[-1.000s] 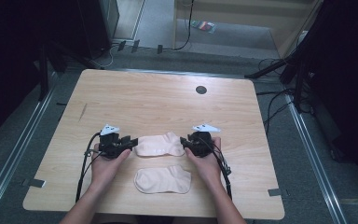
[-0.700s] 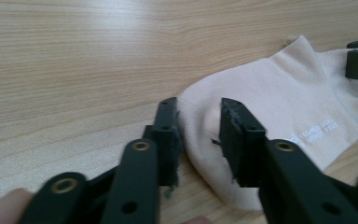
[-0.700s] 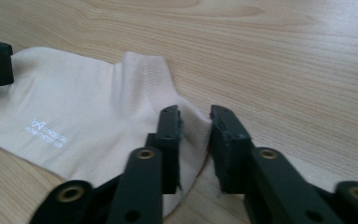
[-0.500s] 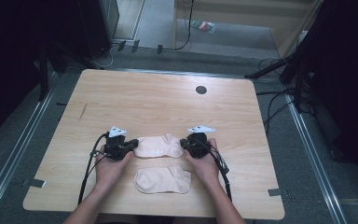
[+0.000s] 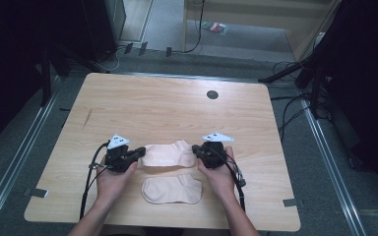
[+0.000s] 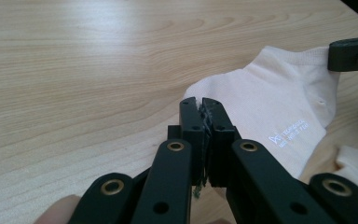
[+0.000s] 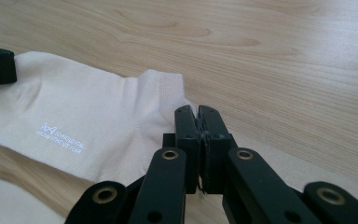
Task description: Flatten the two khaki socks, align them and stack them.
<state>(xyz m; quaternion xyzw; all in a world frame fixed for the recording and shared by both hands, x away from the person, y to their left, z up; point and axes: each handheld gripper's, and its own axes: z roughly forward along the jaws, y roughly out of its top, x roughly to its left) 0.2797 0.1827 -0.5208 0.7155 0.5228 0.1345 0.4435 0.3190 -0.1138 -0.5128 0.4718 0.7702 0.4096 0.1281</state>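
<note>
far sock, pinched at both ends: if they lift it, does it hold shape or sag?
The far sock is thin knit, so it will likely sag mid-span unless pulled taut. It looks light, so the left gripper and right gripper, shut on its ends, should hold it. The near sock probably stays put.

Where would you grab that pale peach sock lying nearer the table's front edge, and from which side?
Judging by its pose, take the nearer pale peach sock at its two thin ends, one from each side, as with the farther pale peach sock. It lies flat and stretched sideways on the light wooden table, so the ends offer edges to pinch.
</note>
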